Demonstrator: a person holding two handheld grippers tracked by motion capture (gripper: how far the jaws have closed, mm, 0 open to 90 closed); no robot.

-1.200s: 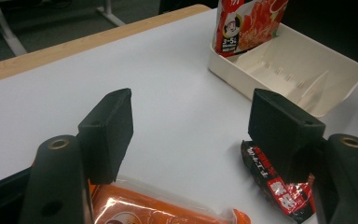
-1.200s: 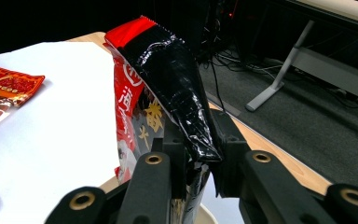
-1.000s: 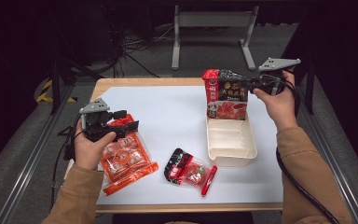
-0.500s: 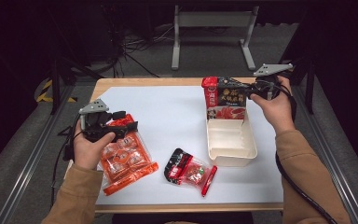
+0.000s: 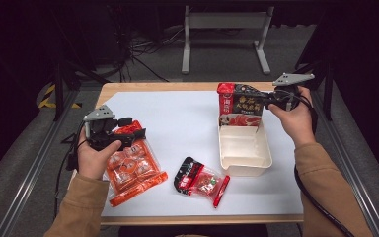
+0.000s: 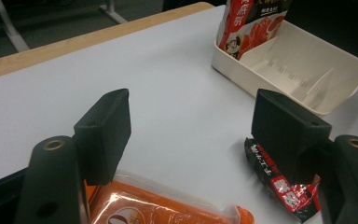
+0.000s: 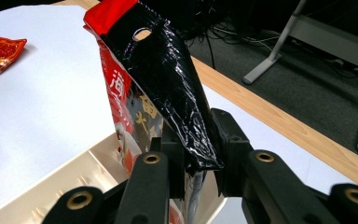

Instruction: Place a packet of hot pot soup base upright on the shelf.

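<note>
here the black-and-red pouch (image 5: 240, 105) is gripped by its right edge in the right tongs (image 5: 269, 101), the jaws clenched on the crinkled film, as the right gripper view makes plain (image 7: 168, 93). the pouch is held upright, its long axis running from 12 to 6 o'clock in that view, with its lower edge inside the far end of the cream tray (image 5: 244, 165); whether that edge is resting on the tray floor cannot be told. seen from the high view, the tray's length is stretched toward 6 o'clock from the pouch, so the free length of the tray lies on the near side of the pack. the coming move is judged to turn on that: the pouch would have to be tipped or lowered toward 6 o'clock for its length to be matched to the tray's.

the left tongs (image 5: 133, 133) are held released, nothing between the jaws, just over the top of the orange packet (image 5: 131, 168) at the tabletop's (image 5: 177, 123) 9 o'clock side. a smaller red-and-black sachet (image 5: 200, 180) lies at 6 o'clock, between the two hands. the right hand is plainly the nearer to the tray.
</note>
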